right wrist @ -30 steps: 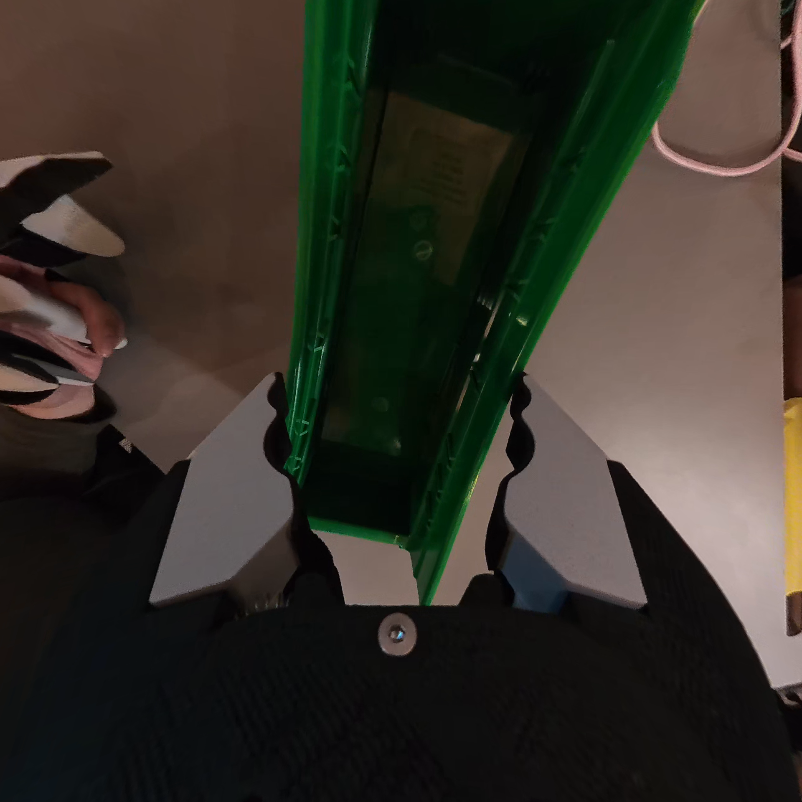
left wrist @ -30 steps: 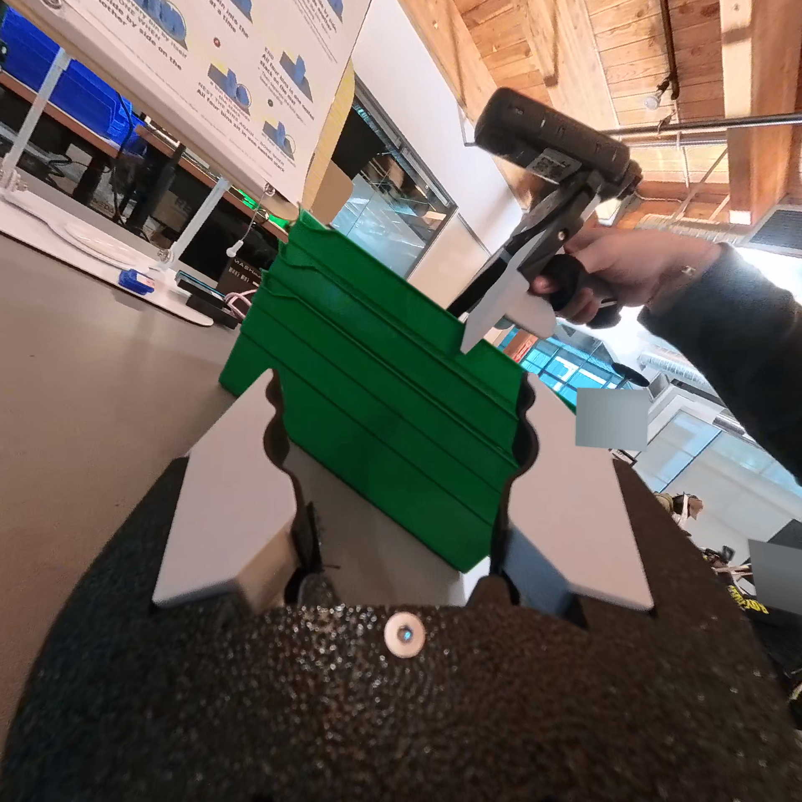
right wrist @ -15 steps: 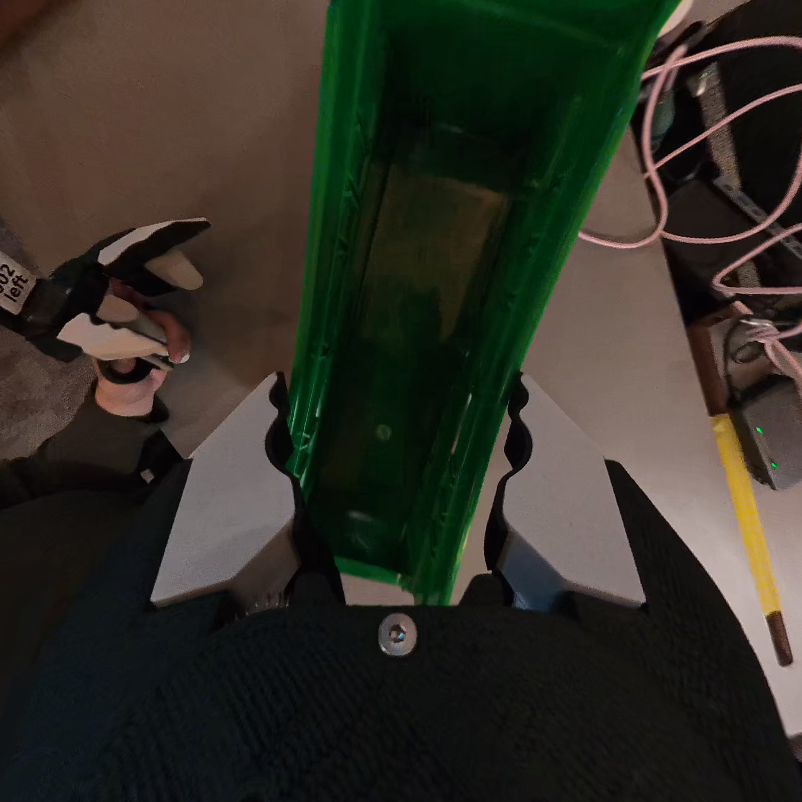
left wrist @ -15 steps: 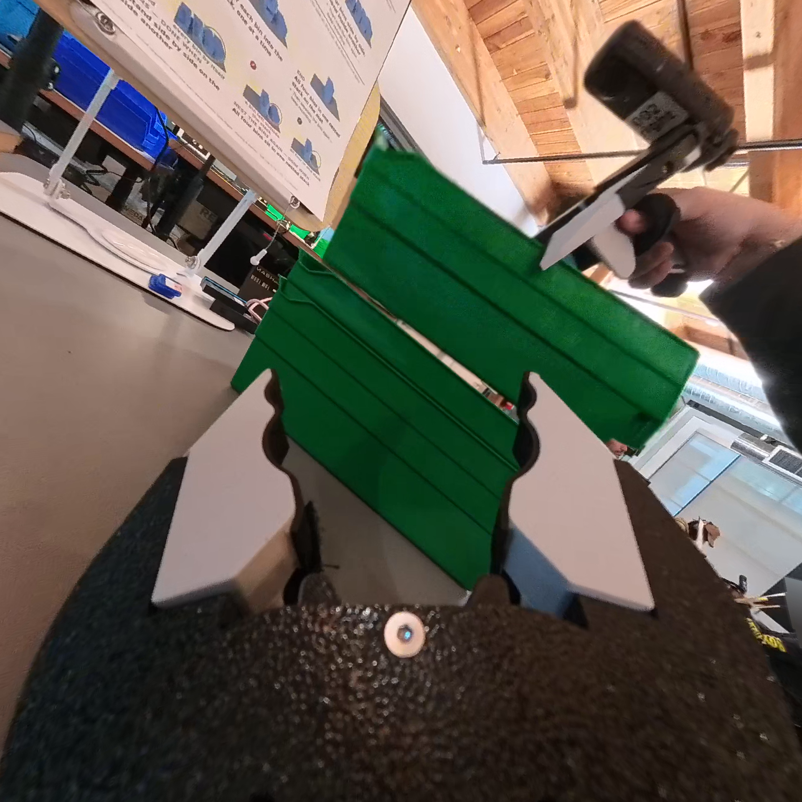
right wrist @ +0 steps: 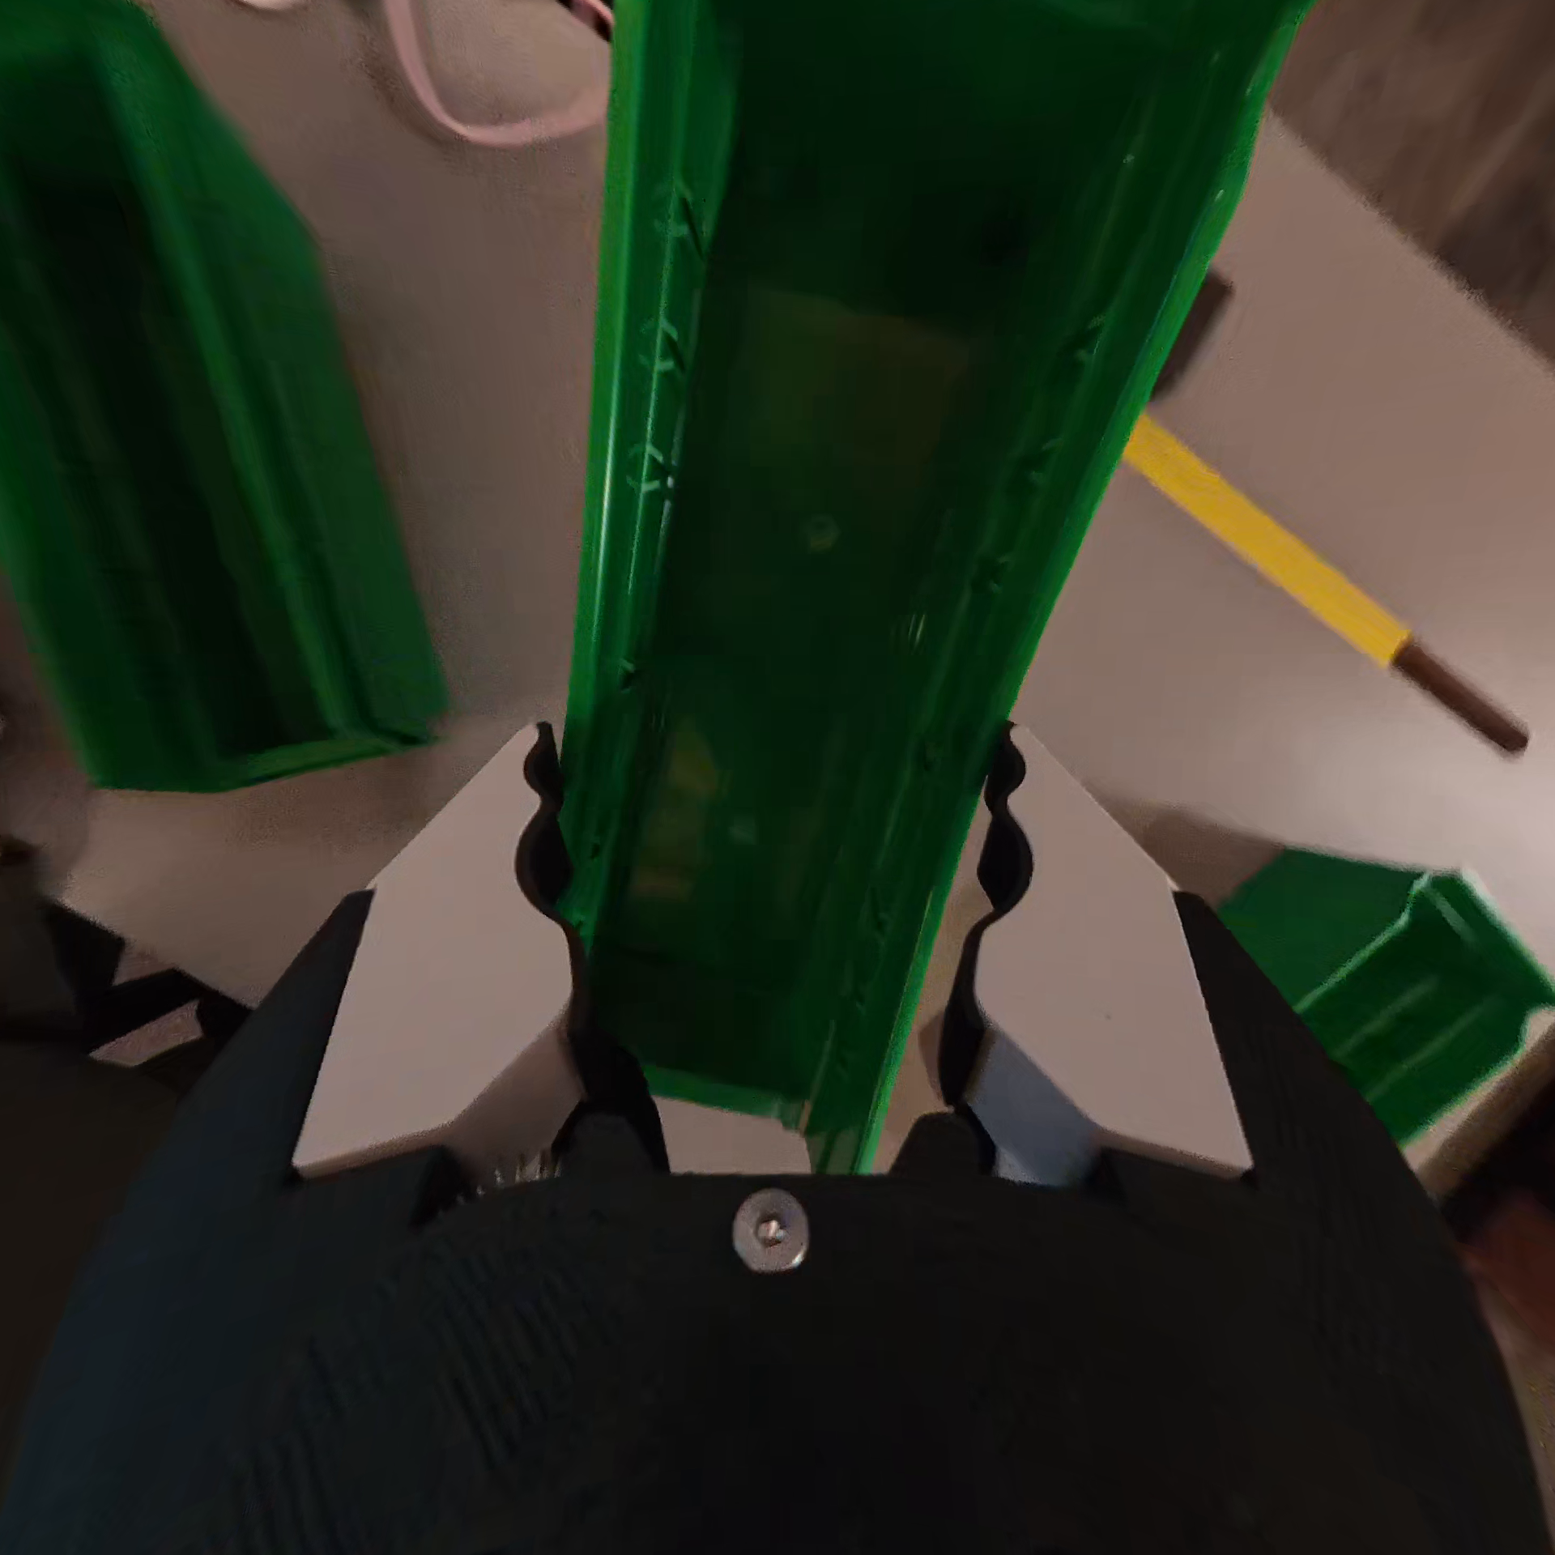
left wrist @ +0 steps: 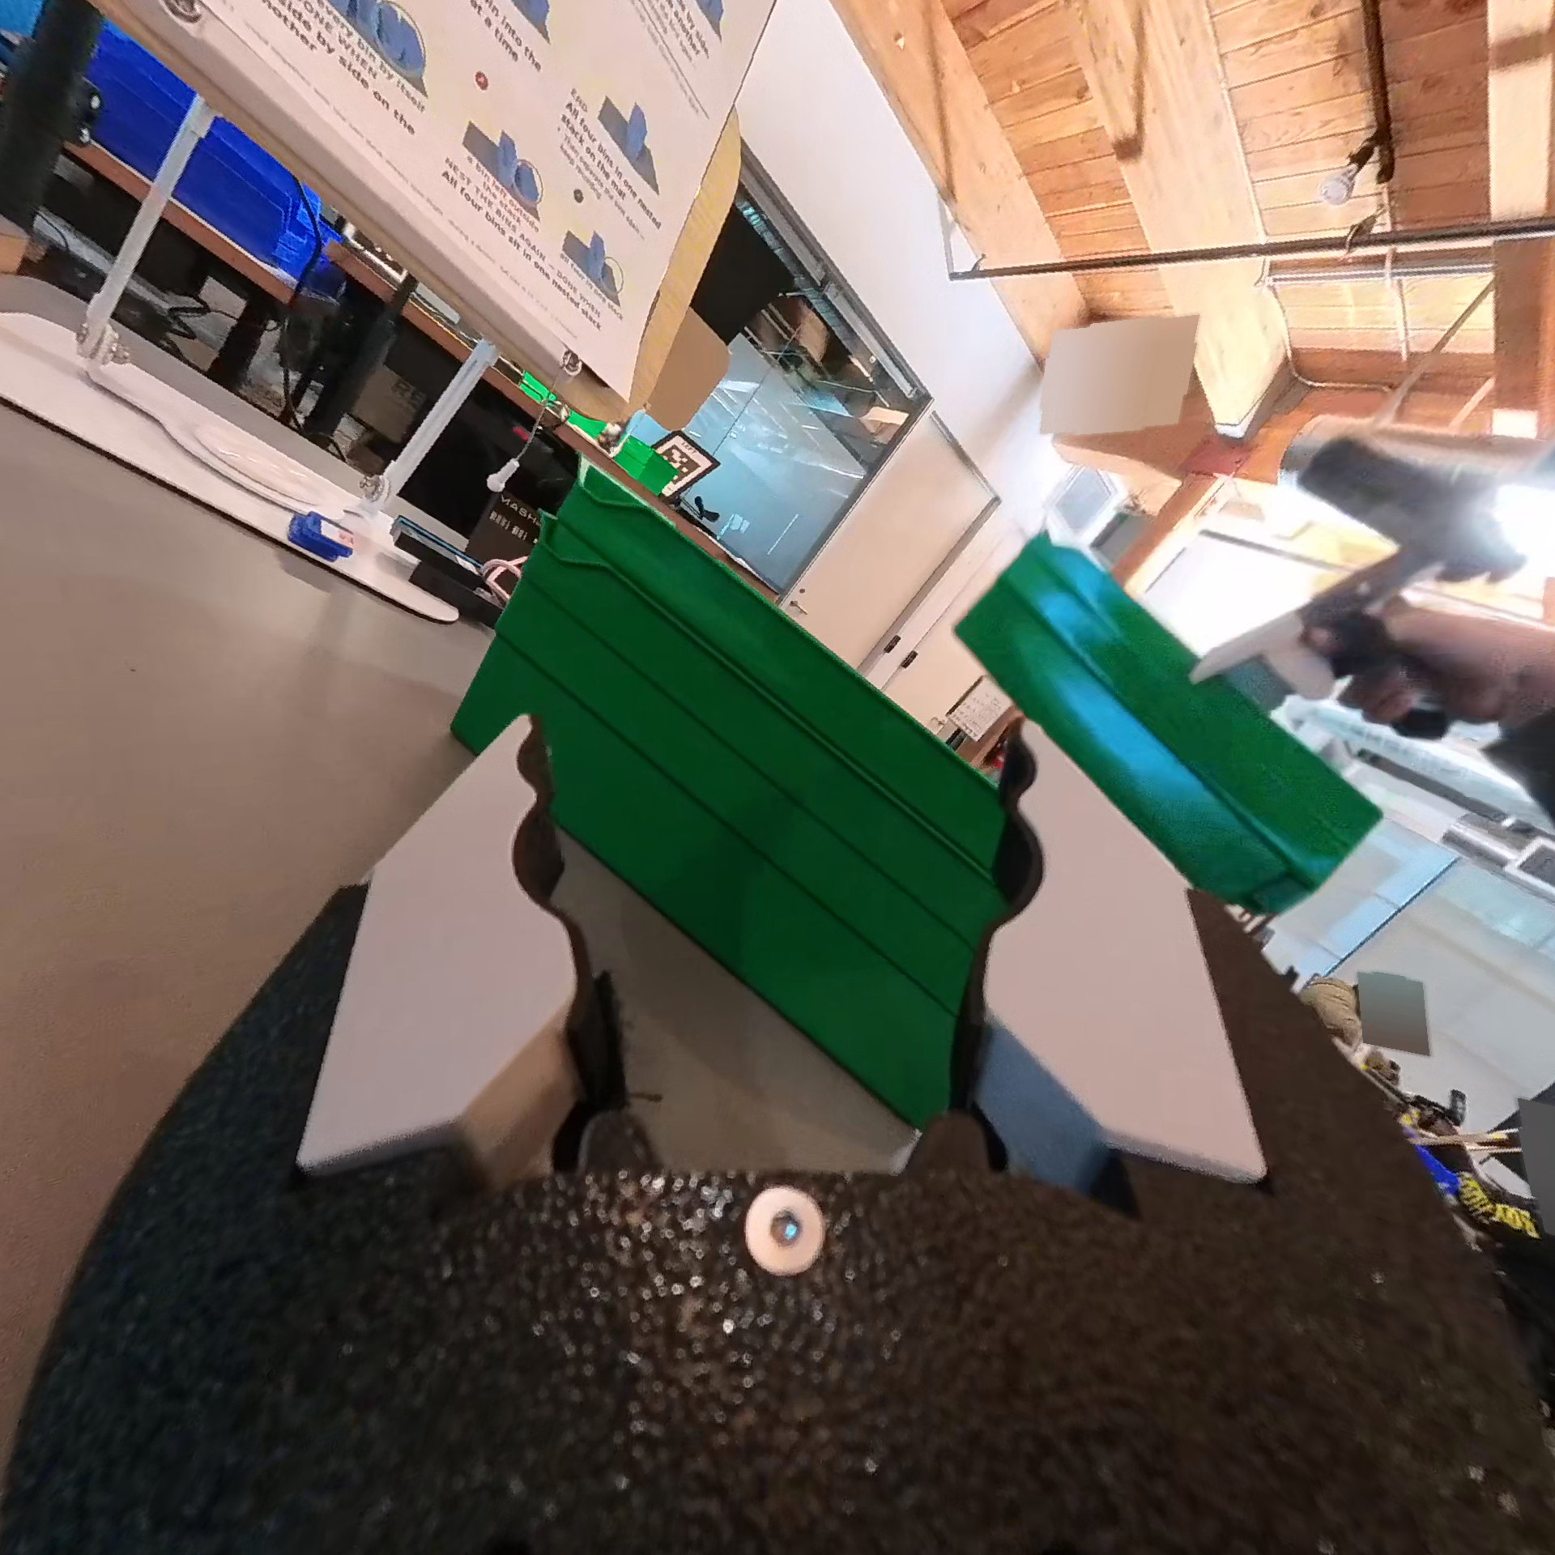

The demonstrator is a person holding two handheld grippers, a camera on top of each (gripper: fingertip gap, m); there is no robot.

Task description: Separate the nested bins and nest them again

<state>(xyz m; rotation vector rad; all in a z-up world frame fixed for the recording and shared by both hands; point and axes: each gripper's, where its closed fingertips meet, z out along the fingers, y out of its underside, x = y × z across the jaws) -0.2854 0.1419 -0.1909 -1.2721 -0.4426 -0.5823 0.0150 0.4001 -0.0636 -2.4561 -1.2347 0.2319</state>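
A stack of nested green bins (left wrist: 715, 799) stands on the grey table (left wrist: 210, 757). My left gripper (left wrist: 770, 757) is open and low on the table, its fingers facing the stack's long side. My right gripper (right wrist: 774, 740) is shut on a single green bin (right wrist: 841, 505), one finger on each long wall, and holds it in the air. In the left wrist view this bin (left wrist: 1178, 757) hangs tilted to the right of the stack, held by the right gripper (left wrist: 1245, 665). The stack also shows blurred in the right wrist view (right wrist: 168, 421), on the left.
Another green bin (right wrist: 1388, 993) lies at the lower right below the held one. A yellow stick (right wrist: 1262, 547) and a pink cable (right wrist: 471, 126) lie on the table. A printed board on a white stand (left wrist: 505, 126) and a white mat (left wrist: 210, 454) are behind the stack.
My right gripper lifted the top bin off the stack and carried it up, then to the right and lower. The left gripper stayed open by the stack.
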